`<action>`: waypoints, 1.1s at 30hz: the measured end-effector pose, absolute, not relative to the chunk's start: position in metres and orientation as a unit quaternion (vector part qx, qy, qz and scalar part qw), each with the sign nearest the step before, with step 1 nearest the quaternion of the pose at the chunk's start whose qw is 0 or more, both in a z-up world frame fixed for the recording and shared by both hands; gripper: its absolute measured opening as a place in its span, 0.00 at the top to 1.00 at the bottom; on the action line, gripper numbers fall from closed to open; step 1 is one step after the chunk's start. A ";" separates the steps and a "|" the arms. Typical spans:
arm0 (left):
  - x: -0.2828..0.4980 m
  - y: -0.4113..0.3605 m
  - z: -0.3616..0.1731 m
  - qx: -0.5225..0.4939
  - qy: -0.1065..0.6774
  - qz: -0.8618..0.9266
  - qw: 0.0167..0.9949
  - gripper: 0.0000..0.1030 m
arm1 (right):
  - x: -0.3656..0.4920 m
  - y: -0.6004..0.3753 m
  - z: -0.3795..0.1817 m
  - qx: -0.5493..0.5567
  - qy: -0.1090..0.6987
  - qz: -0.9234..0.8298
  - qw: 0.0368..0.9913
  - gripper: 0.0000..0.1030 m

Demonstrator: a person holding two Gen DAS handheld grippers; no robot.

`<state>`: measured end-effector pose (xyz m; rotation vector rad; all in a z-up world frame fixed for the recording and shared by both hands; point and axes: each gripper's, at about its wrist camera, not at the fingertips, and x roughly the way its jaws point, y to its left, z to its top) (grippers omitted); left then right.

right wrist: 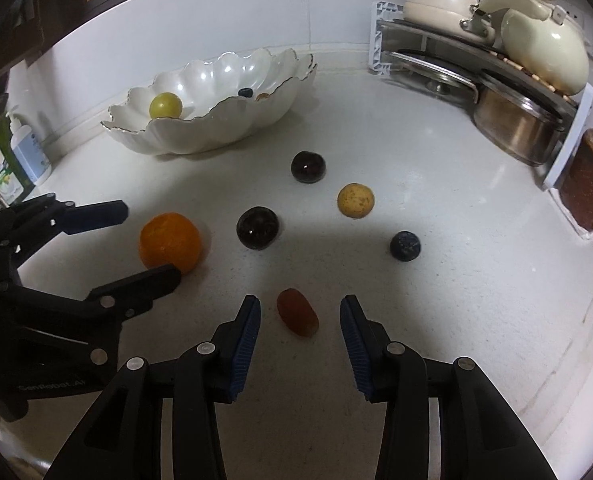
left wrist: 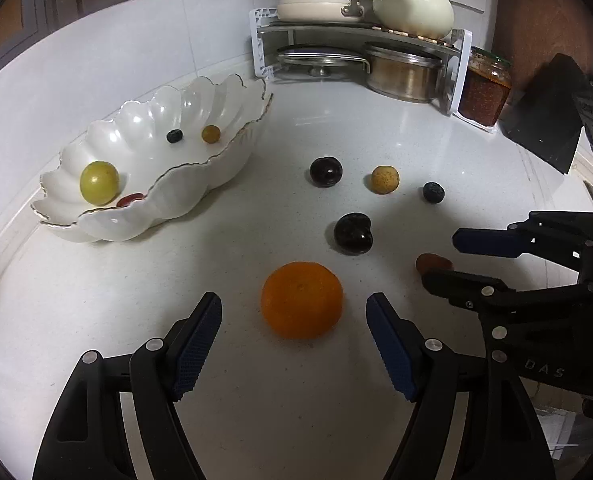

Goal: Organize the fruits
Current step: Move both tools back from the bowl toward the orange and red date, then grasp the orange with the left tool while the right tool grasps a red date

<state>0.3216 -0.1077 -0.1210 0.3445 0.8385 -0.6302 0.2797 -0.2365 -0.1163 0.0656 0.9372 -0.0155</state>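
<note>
An orange (left wrist: pixel 302 300) lies on the white counter just ahead of my left gripper (left wrist: pixel 294 305), whose jaws stand open on either side of it without touching. A small red-brown fruit (right wrist: pixel 296 312) lies between the blue pads of my right gripper (right wrist: pixel 299 307), open, with a gap on both sides. Loose on the counter beyond are two dark cherries (left wrist: pixel 325 172) (left wrist: pixel 353 234), a tan fruit (left wrist: pixel 384 179) and a blueberry (left wrist: pixel 433 192). The scalloped white bowl (left wrist: pixel 184 196) at the left holds a yellow-green fruit (left wrist: pixel 99 182), a red fruit, a blueberry and a small tan one.
A corner rack (left wrist: pixel 360 32) with pots and lids stands at the back, with a jar (left wrist: pixel 484 88) beside it. A soap bottle (right wrist: pixel 26 148) stands at the counter's left edge. The two grippers sit close side by side.
</note>
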 end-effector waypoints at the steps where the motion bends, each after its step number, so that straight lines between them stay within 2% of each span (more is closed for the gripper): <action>1: 0.323 -0.109 -0.122 0.164 0.399 -0.299 0.851 0.28 | 0.281 -0.237 -0.117 0.032 0.452 -0.007 0.891 0.59; 4: 0.325 -0.110 -0.125 0.161 0.402 -0.299 0.850 0.28 | 0.283 -0.238 -0.120 0.034 0.454 -0.005 0.890 0.60; 11: 0.331 -0.113 -0.129 0.151 0.412 -0.303 0.846 0.36 | 0.287 -0.238 -0.124 0.045 0.458 0.004 0.888 0.74; 16: 0.334 -0.115 -0.133 0.147 0.423 -0.305 0.840 0.56 | 0.287 -0.238 -0.125 0.045 0.459 0.005 0.888 0.78; 33: 0.323 -0.106 -0.116 0.133 0.421 -0.289 0.849 0.57 | 0.281 -0.239 -0.110 0.059 0.439 0.011 0.896 0.80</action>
